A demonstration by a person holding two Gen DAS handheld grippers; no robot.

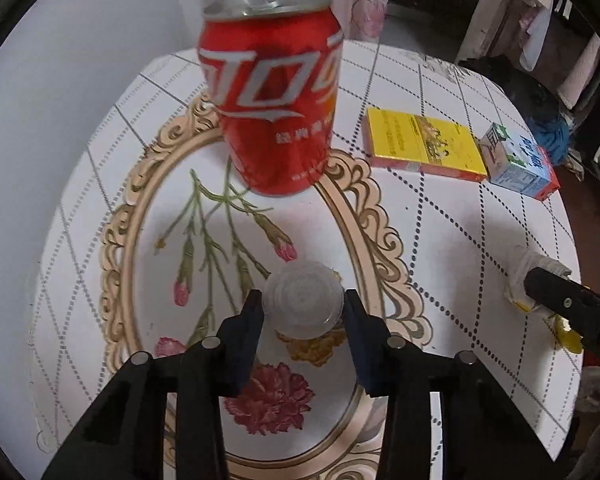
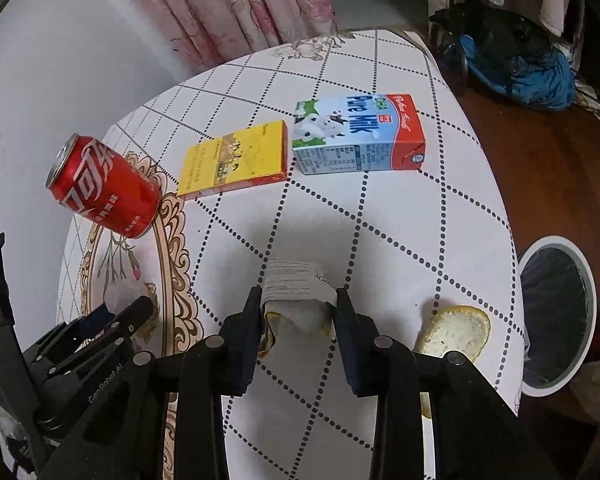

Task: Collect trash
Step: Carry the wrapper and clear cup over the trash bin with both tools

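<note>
L gripper (image 1: 303, 312) pads flank clear plastic cup (image 1: 302, 305) w/ red can (image 1: 271, 92) upright beyond, on floral tablecloth (image 1: 440, 232).

"Pure Milk" on the milk carton (image 2: 360, 134), "GenRobot.AI" on the left claw (image 2: 112, 316)

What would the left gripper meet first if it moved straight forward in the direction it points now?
The left gripper already has the small translucent plastic cup between its fingers. Beyond the cup, the first thing in line appears to be the upright red soda can, though the depth is hard to judge.
</note>
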